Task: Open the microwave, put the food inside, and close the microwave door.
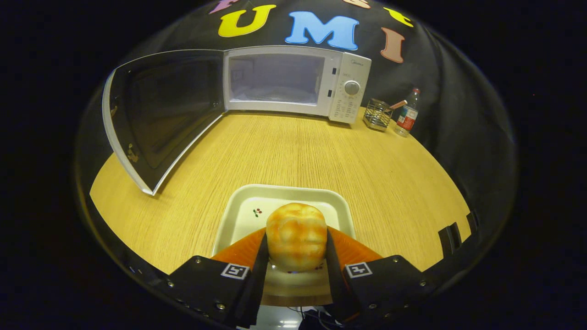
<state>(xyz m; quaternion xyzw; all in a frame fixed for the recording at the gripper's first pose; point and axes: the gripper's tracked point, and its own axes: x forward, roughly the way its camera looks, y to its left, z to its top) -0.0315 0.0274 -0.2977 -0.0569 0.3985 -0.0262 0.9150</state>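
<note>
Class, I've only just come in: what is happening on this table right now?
A person is working a handheld gripper, whose fingers are closed on a bread roll, one on each side. The roll sits on a white tray on the wooden table. Beyond it the white microwave stands with its door swung wide open and nothing visible inside. So the door is open and the food gripped, but it is not yet in the microwave. A wire holder and a bottle stand beside the microwave.
</note>
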